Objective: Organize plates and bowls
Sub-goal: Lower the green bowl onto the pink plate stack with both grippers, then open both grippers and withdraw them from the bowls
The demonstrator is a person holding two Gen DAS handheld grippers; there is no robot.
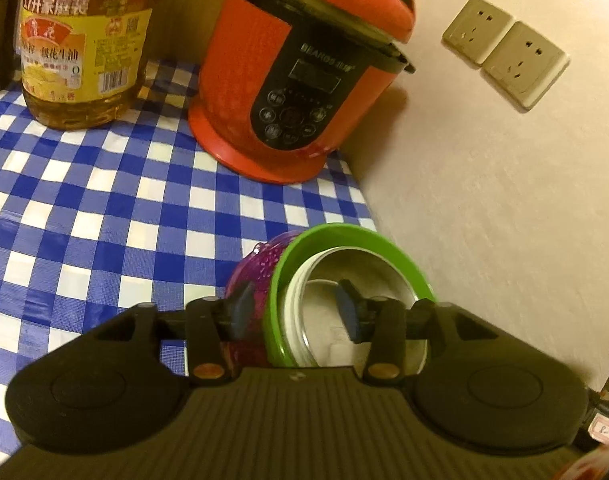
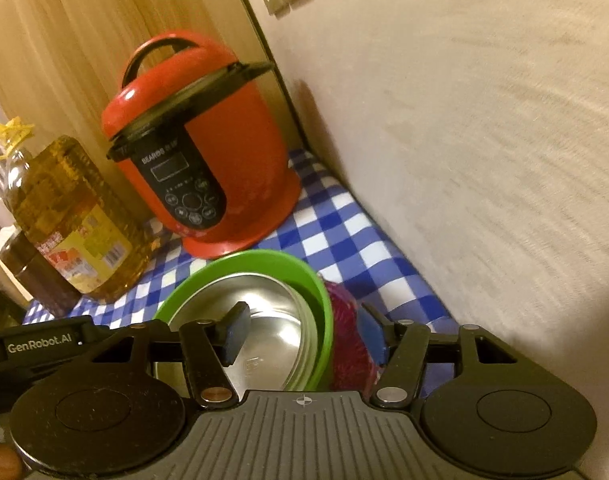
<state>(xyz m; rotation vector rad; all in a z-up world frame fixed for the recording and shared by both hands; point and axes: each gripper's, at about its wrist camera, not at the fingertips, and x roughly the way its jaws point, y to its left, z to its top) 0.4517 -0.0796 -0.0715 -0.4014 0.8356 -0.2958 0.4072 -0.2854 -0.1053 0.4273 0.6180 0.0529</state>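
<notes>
Three bowls sit nested on the blue-checked tablecloth (image 1: 84,208) beside the wall: a purple bowl (image 1: 256,264) outermost, a green bowl (image 1: 344,236) in it, and a steel bowl (image 1: 364,272) innermost. My left gripper (image 1: 294,308) is open and straddles their walls, with one pad outside the purple bowl and the other inside the steel bowl. My right gripper (image 2: 304,334) is open too. It spans the other side of the stack, over the steel bowl (image 2: 280,320), the green bowl (image 2: 264,260) and the purple bowl (image 2: 348,340). No pad visibly presses on a wall.
A red pressure cooker (image 1: 264,92) stands just behind the bowls in the corner. A large oil bottle (image 1: 80,48) is to its left, with a dark bottle (image 2: 36,272) beside it. The wall (image 1: 484,220) with two sockets (image 1: 504,52) runs close along the right.
</notes>
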